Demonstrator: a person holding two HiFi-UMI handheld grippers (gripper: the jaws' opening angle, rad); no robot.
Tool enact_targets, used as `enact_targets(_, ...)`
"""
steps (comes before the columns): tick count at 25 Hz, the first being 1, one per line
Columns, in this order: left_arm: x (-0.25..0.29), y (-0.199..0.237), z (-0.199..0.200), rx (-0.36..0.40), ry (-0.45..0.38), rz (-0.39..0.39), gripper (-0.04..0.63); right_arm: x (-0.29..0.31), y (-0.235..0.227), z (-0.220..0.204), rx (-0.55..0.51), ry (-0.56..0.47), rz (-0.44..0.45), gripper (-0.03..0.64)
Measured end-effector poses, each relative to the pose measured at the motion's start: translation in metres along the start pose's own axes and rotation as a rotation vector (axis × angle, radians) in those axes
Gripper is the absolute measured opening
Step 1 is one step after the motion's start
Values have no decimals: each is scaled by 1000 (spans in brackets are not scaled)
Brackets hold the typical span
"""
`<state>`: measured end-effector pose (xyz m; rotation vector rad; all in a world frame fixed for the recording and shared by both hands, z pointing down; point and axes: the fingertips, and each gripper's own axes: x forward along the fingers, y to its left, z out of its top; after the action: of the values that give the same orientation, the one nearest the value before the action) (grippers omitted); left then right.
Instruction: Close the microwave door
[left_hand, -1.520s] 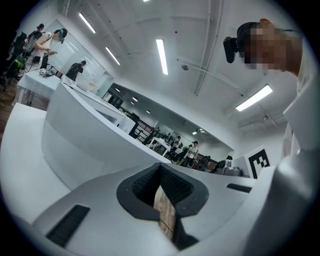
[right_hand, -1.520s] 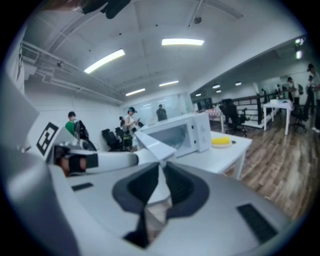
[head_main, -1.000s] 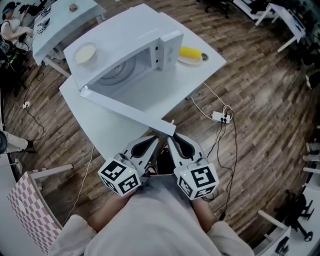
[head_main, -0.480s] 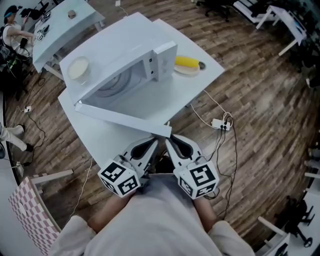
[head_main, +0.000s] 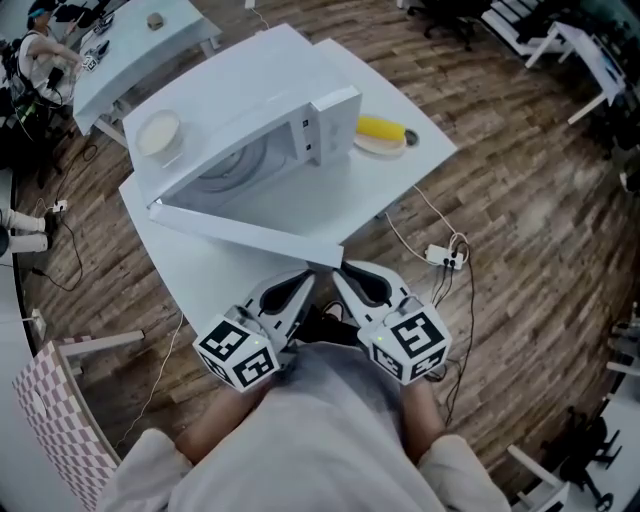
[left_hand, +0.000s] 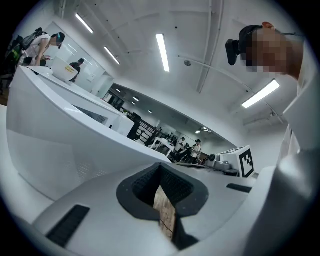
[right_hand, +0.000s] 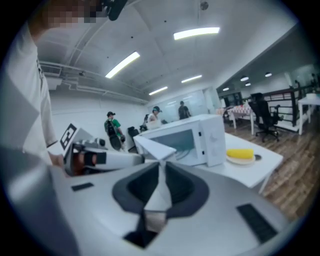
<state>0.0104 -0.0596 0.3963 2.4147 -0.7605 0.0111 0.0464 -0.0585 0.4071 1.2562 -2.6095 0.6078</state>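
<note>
- White boxy microwave (head_main: 262, 95) stands on a white table (head_main: 205, 275), its white door (head_main: 250, 233) swung wide open toward the person. The cavity and its glass turntable are in plain sight.
- The door's free corner ends just ahead of the two grippers, which are held side by side at the table's near edge.
- Left gripper (head_main: 308, 276): its own view shows the jaws brought together with nothing between them, only a sliver of floor past the tips.
- Right gripper (head_main: 342, 272): its jaws also meet at the tips and hold nothing. In its view the door's corner (right_hand: 152, 145) sits right beyond them.
- I cannot tell whether either tip touches the door.
- Step in hand, as I judge it: the approach to the door's free edge, with the push not yet made.
- The next move likely calls for a tip against the outer face near that corner, then a sweep round the hinge until the door latches.
- Further out, a round white dish (head_main: 158, 133) lies on top of the microwave.
- A yellow item on a small plate (head_main: 380, 146) rests on the table beside the microwave.
</note>
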Motion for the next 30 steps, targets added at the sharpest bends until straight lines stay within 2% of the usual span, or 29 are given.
enact_targets(4, 0, -1, 3, 8, -4, 8, 18, 1, 0, 0, -22, 15, 101, 60)
enact_targets(7, 1, 1, 6, 9, -8, 16, 18, 2, -3, 3, -34, 10, 138, 60)
enact_targets(18, 12, 7, 13, 5, -12, 20, 18, 11, -21, 12, -50, 14, 129, 58)
enact_targets(25, 24, 17, 14, -26, -7, 30, 18, 17, -31, 17, -56, 19, 138, 58)
enact_targets(30, 34, 18, 19, -15, 0, 22, 18, 21, -38, 21, -56, 18, 155, 58)
